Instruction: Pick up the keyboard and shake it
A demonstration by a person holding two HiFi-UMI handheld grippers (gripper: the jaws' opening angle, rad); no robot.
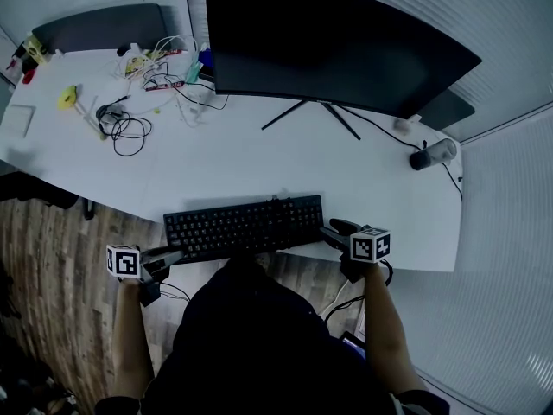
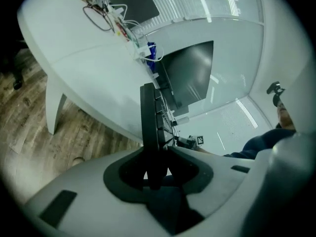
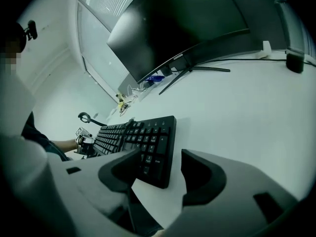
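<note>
Both ends of the keyboard (image 1: 244,226), lying along the desk's (image 1: 285,158) near edge, are attended. Left gripper (image 1: 168,256) is clenched on the left end, apparently anchoring the lift; right gripper (image 1: 333,230) stands released, jaws straddling the right end without contact.

An office. A long white desk (image 1: 259,158) with a curved edge carries a wide curved monitor (image 1: 328,41) on a thin-legged stand, a black keyboard (image 1: 244,226) at the near edge, and, at the far left, a tangle of cables (image 1: 164,72) and small gear. A small grey device (image 1: 432,154) sits at the right end, wired up. A dark chair (image 1: 99,26) stands behind the desk. The walls (image 1: 510,258) are pale ribbed panels, like shut blinds. The floor (image 1: 52,249) is wood-pattern planks.
</note>
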